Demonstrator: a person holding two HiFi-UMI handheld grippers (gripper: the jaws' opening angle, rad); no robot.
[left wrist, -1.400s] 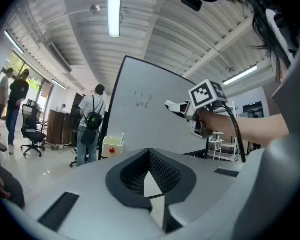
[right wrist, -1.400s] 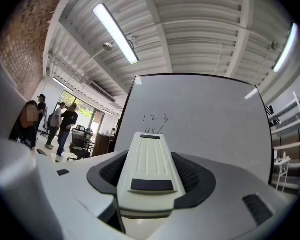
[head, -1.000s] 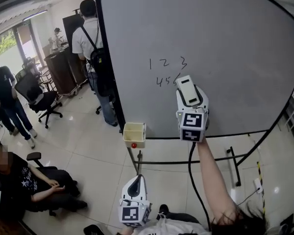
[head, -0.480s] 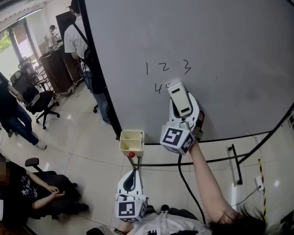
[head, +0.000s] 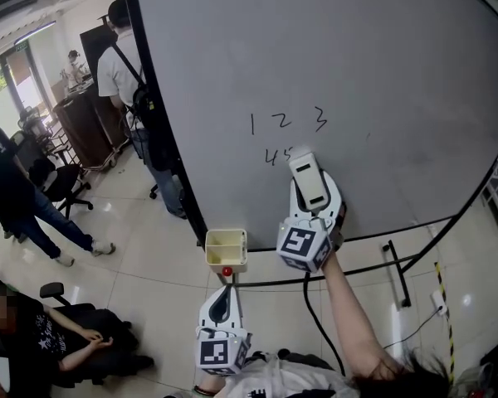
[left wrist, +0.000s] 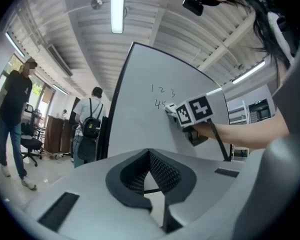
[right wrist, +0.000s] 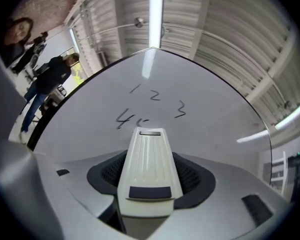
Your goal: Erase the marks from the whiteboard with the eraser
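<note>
The whiteboard [head: 382, 65] carries the black marks "1 2 3" [head: 282, 121], with "45" [head: 274, 156] below them. A cream eraser [head: 303, 166] is pressed to the board just right of the "45", and my right gripper [head: 315, 196] is shut on it. In the right gripper view the eraser [right wrist: 147, 149] points at the board between the jaws of my right gripper [right wrist: 150, 170], with its tip under the "45" [right wrist: 129, 119]. My left gripper [head: 222, 305] hangs low by the board's stand. It is shut and holds nothing [left wrist: 149, 156].
A yellow box [head: 226, 249] with a red knob sits on the board's black stand [head: 398, 264]. A person with a backpack [head: 120, 65] stands behind the board's left edge. Another person [head: 17, 197] walks at left and one sits [head: 41, 330] at lower left, near office chairs.
The right gripper and eraser slid left and down along the lower row of marks, then slightly back right. The walking person at left has moved on. The left gripper has barely moved.
</note>
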